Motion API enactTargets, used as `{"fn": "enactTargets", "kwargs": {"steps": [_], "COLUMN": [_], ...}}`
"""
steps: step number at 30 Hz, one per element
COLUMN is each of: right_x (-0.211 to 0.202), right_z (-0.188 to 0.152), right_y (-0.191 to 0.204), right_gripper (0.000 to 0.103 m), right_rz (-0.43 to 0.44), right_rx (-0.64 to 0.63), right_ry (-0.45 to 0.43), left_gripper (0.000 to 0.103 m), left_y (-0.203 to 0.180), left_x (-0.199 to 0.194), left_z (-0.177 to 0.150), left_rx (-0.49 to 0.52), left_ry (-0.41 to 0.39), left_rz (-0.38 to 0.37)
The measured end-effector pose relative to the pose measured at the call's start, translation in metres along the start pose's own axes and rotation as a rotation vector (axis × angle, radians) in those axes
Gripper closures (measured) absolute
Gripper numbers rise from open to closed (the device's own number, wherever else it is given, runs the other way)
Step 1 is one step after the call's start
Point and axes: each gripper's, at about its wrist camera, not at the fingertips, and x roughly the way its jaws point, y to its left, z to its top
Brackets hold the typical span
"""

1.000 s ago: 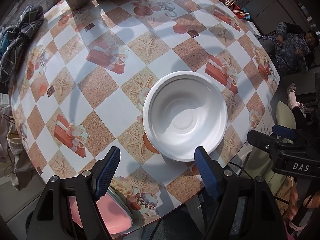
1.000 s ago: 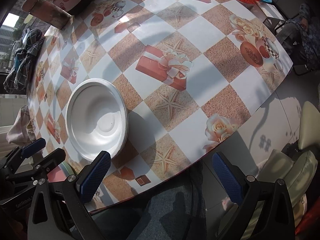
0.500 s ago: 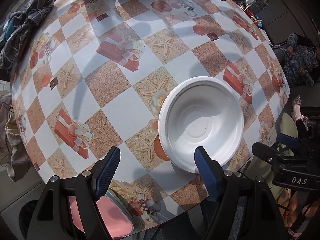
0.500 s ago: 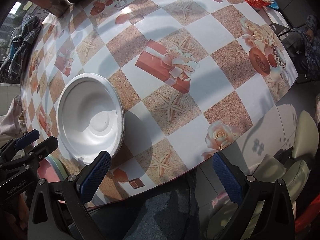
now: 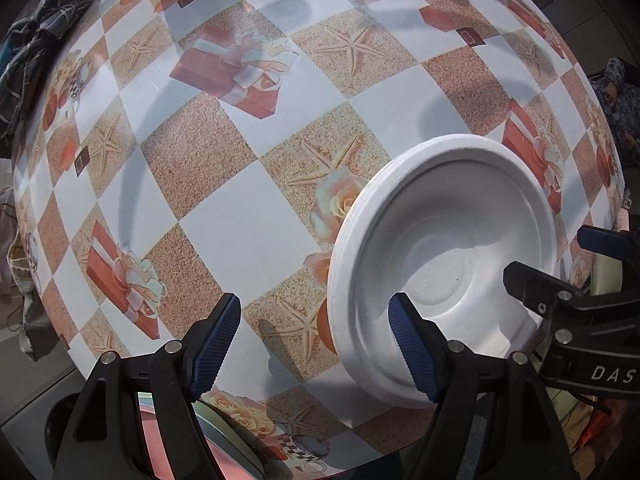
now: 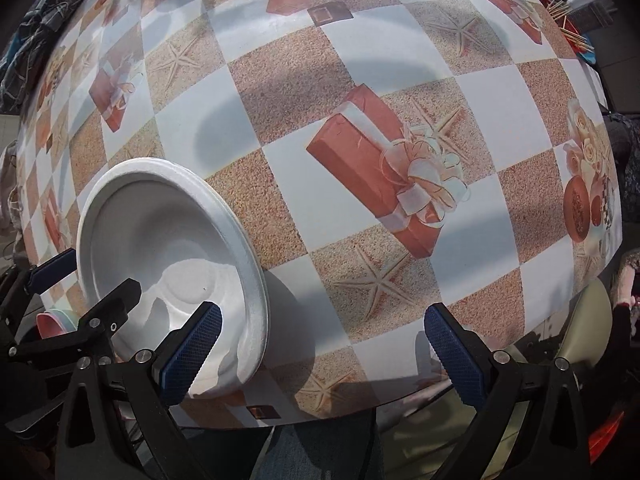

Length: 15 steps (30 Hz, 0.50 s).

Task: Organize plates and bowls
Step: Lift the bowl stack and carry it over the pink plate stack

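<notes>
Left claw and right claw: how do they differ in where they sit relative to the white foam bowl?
The left claw straddles the white foam bowl's one rim, one blue pad over its inside; the right claw straddles the opposite rim. The left claw's other pad hangs over the checkered tablecloth; the right claw's hangs near the table edge. Both are open, gripping nothing.

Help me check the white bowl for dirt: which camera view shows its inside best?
The left wrist view. The white bowl lies nearly face-on there, with the rim and most of the floor visible, only edged by the left gripper. In the right wrist view, the bowl looks squeezed sideways, partly behind the right gripper.
</notes>
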Motion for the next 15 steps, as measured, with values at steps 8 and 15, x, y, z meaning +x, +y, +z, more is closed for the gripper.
{"fn": "enactTargets", "kwargs": {"steps": [8, 15], "right_x": [0.023, 0.025], "right_z": [0.023, 0.025], "right_y": [0.008, 0.008], "right_gripper": [0.001, 0.0], "right_rz": [0.0, -0.004], "right_rx": [-0.05, -0.081], "right_ry": [0.041, 0.06], "left_gripper": [0.021, 0.018], "left_y": [-0.001, -0.01], "left_x": [0.017, 0.025], "left_z": [0.003, 0.01], "left_rx": [-0.028, -0.033], "left_ry": [0.012, 0.017], "left_rz": [-0.013, -0.04]}}
